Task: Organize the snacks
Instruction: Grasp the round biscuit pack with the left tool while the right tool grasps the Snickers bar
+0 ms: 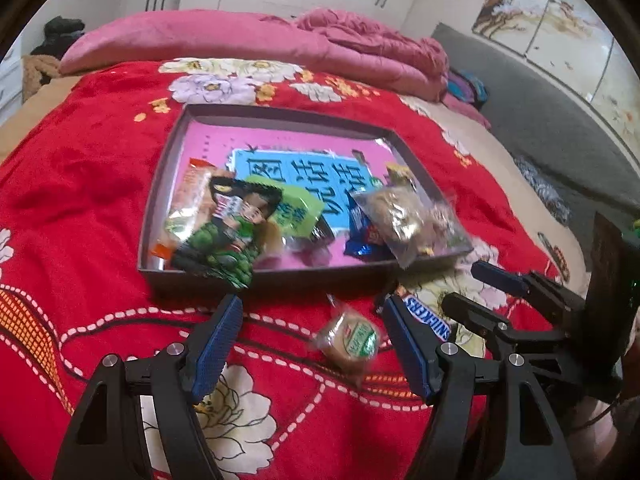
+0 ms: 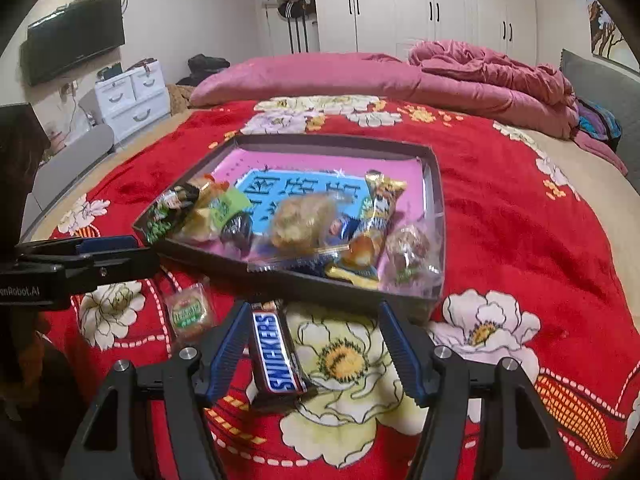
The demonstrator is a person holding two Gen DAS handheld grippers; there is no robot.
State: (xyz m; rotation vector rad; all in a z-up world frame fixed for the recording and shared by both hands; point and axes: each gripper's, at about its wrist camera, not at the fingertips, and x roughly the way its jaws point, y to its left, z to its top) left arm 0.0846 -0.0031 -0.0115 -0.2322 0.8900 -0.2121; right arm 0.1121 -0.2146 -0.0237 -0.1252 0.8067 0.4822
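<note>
**Asker:** Snacks — where did the left wrist view show them?

**Describer:** Most lay heaped in a shallow dark tray (image 1: 158,196) with a pink liner, set on a red floral blanket (image 1: 80,208). A green packet (image 1: 224,236) leaned over the tray's near wall. A clear bag of cookies (image 1: 412,220) sat at its right corner. One small wrapped cake (image 1: 350,340) lay on the blanket outside the tray, between the spread fingers of the left gripper (image 1: 312,308), untouched by either pad. A Snickers bar (image 1: 430,318) lay just beyond the right finger. The right gripper (image 1: 476,284) showed at the right edge.

**Asker:** And the right wrist view?

**Describer:** The right gripper (image 2: 312,312) was spread too, empty of any grip. The Snickers bar (image 2: 276,354) lay on the blanket between its fingers, close to the left one; whether it touched that pad was unclear. The wrapped cake (image 2: 188,314) lay further left, the tray (image 2: 436,184) just beyond.
</note>
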